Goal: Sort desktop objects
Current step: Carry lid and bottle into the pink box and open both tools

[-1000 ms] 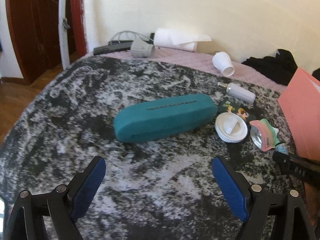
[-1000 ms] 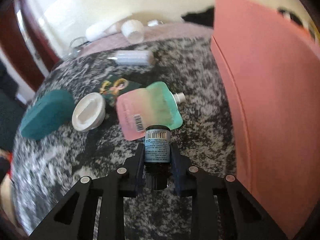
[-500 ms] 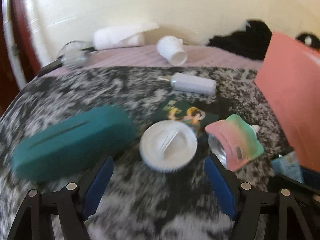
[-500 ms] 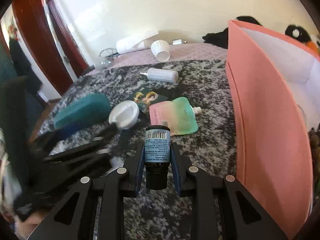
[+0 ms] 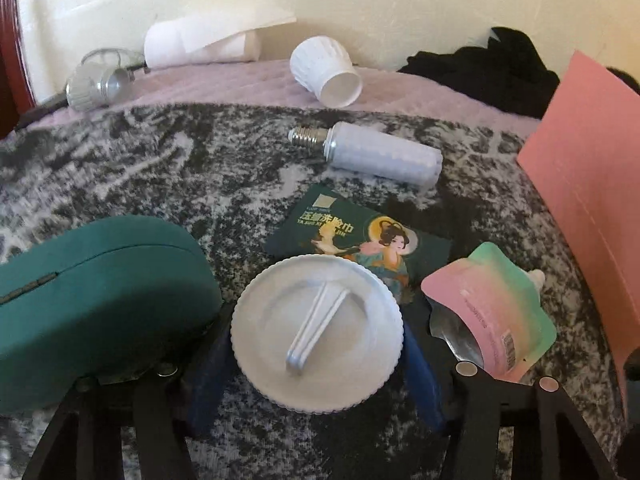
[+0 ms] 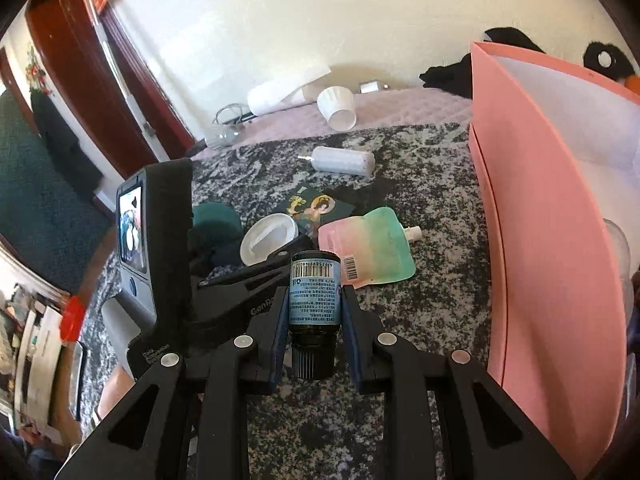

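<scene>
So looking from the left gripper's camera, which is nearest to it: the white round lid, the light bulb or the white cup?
1. White round lid, between the left gripper fingers.
2. Light bulb, lying mid-table, slightly right.
3. White cup, tipped over at the back.

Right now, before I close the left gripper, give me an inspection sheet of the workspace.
Surface: mottled black-and-white cloth.
Job's things: white ribbed lid; teal case; pink-green spout pouch; LED corn bulb; green illustrated packet; pink box.
Clutter: white cup, paper roll, black fabric.
Grippers: left gripper open, straddling the lid; right gripper shut on blue-labelled bottle.
Cables: grey loop by wall.
Surroundings: cream wall, red door frame.
</scene>
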`<state>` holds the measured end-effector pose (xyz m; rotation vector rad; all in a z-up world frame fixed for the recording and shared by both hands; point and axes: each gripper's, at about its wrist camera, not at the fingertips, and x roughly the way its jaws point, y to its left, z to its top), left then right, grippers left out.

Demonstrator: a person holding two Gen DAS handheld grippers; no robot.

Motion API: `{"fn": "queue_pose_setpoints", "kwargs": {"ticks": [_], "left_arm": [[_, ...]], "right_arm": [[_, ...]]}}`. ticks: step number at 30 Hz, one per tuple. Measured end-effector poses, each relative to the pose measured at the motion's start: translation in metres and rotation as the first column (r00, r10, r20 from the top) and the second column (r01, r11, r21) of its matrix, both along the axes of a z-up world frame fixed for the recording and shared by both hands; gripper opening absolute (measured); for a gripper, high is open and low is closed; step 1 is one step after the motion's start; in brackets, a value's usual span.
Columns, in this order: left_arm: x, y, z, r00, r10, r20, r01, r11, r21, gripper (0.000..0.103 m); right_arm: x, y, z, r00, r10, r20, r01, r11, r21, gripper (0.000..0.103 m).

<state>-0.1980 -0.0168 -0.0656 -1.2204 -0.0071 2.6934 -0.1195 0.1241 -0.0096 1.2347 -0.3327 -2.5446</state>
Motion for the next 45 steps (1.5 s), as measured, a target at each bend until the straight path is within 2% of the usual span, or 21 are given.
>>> {"fn": "queue_pose_setpoints", "kwargs": {"ticks": [5, 8, 13, 20, 25, 32, 40, 45], "left_arm": [[0.019, -0.007, 0.050, 0.997, 0.012, -0.081, -0.010, 1.000, 0.027, 0.064], [0.037, -0.010, 0.088, 0.989, 0.023, -0.147, -0.018, 0.999, 0.035, 0.064], [0.066, -0.001, 0.134, 0.975, 0.013, -0.222, -0.005, 0.999, 0.037, 0.064], [0.098, 0.043, 0.179, 0.948, -0.059, -0.313, 0.065, 0.998, 0.009, 0.065], [0.116, 0.084, 0.193, 0.928, -0.130, -0.350, 0.136, 0.991, -0.010, 0.065], [0.128, 0.144, 0.193, 0.902, -0.230, -0.366, 0.232, 0.972, -0.039, 0.065], [0.137, 0.191, 0.182, 0.893, -0.294, -0.340, 0.297, 0.954, -0.045, 0.065], [0.133, 0.207, 0.170, 0.898, -0.311, -0.312, 0.311, 0.949, -0.050, 0.065]], "right_arm": [[0.012, -0.003, 0.028, 0.997, 0.016, -0.072, -0.016, 1.000, -0.009, 0.027], [0.023, 0.001, 0.048, 0.992, 0.024, -0.124, -0.027, 0.999, -0.026, 0.027], [0.043, 0.012, 0.082, 0.978, 0.010, -0.208, -0.018, 0.999, -0.035, 0.027], [0.069, 0.057, 0.126, 0.947, -0.085, -0.310, 0.069, 0.996, -0.060, 0.027], [0.089, 0.103, 0.149, 0.917, -0.179, -0.358, 0.153, 0.983, -0.100, 0.027], [0.109, 0.158, 0.166, 0.869, -0.308, -0.388, 0.301, 0.950, -0.079, 0.027], [0.122, 0.190, 0.169, 0.823, -0.388, -0.414, 0.436, 0.900, 0.024, 0.027], [0.123, 0.203, 0.167, 0.812, -0.416, -0.409, 0.467, 0.884, 0.029, 0.027]]}}
